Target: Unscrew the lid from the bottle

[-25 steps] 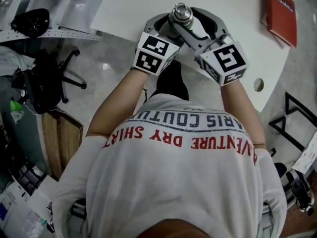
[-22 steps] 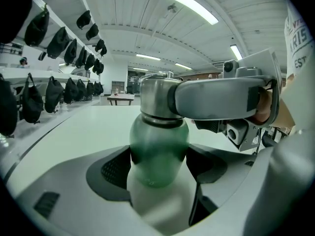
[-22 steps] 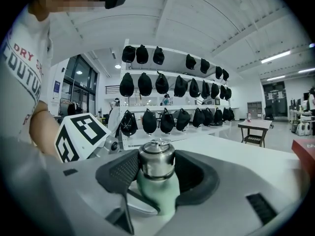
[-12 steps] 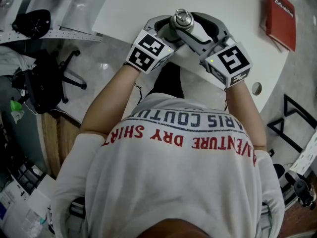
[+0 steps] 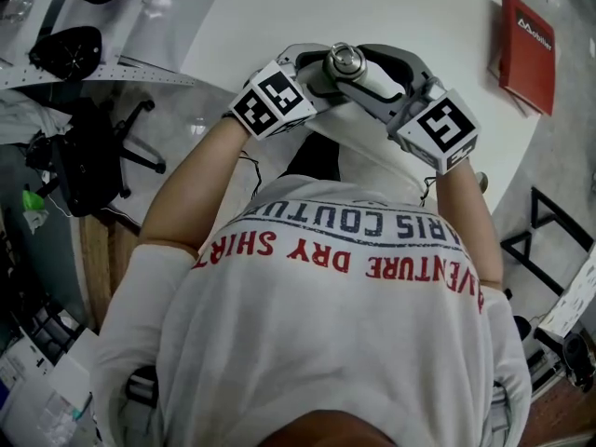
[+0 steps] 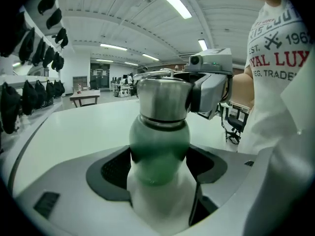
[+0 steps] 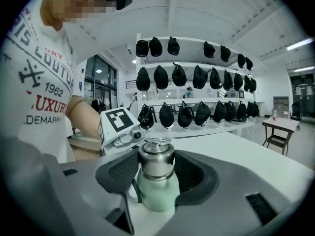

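The white round counter [image 5: 400, 7] is taking up most of the room in front of me, bare apart from a red book [image 5: 527, 40] lying near its far right edge. A person in a white printed T-shirt [image 5: 335, 343] is leaning in at the near edge, both arms reaching forward and meeting over one spot.

Between those arms the pale green bottle [image 6: 159, 149] is standing upright just over the counter's near edge. I cannot tell whether its base is resting on the surface. The left tongs [image 6: 160, 166] are clenching the green body just below the shoulder, with dark pads pressing on either side. The right tongs [image 7: 156, 167] are coming in from the opposite side and grasping the stainless-steel lid [image 7: 156, 162], pads sitting flat on its straight wall. A thin wire loop [image 7: 156, 142] is lying on top of the lid, and nothing is touching it.

To my eye the bottle is looking rigid and tough, nothing that would dent or crack under this squeeze. The polished lid is probably going to be the slippery part, so the pads are needing full contact on its cylindrical side, not the loop. The matte body should be offering better friction for bracing against the twist. How heavy it is depends on what is inside, which is not showing.
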Demonstrator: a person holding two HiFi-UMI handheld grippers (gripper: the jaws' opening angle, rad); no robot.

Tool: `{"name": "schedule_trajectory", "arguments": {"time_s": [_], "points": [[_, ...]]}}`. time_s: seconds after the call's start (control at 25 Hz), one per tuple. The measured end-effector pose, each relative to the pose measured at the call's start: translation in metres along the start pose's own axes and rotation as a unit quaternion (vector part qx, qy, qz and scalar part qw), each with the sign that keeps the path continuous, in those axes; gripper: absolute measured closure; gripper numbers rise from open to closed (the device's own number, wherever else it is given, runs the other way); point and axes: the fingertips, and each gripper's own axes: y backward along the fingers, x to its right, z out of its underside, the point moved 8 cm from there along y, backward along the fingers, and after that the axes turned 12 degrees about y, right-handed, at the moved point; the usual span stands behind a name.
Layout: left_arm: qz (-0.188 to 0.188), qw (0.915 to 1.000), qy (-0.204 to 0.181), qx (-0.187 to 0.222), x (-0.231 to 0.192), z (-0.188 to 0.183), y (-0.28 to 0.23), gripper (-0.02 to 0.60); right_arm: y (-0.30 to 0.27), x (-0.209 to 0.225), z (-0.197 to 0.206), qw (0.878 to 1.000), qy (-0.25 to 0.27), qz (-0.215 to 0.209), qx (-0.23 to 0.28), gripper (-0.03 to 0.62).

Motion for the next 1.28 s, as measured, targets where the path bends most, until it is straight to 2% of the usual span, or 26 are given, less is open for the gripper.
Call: {"name": "schedule_trajectory", "arguments": {"time_s": [0.32, 0.52, 0.76, 1.0, 1.28], "points": [[0.067, 0.9958, -0.052, -0.033, -0.009, -0.003, 0.001, 0.222, -0.004, 0.009, -0.007, 0.997, 0.024, -0.074, 0.004, 0.362], [0.106, 0.9889, -0.085, -0.060, -0.014, -0.009, 0.000, 0.222, -0.005, 0.016, -0.009, 0.993, 0.031, -0.114, 0.008, 0.362], [0.146, 0.9783, -0.119, -0.086, -0.019, -0.014, -0.004, 0.222, -0.005, 0.021, -0.009, 0.989, 0.044, -0.141, 0.009, 0.362], [0.169, 0.9704, -0.139, -0.102, -0.022, -0.017, -0.005, 0.222, -0.006, 0.024, -0.007, 0.987, 0.034, -0.154, 0.015, 0.362], [0.163, 0.9743, -0.125, -0.092, -0.022, -0.016, -0.004, 0.222, -0.004, 0.023, -0.007, 0.988, 0.026, -0.150, 0.023, 0.359]]}}
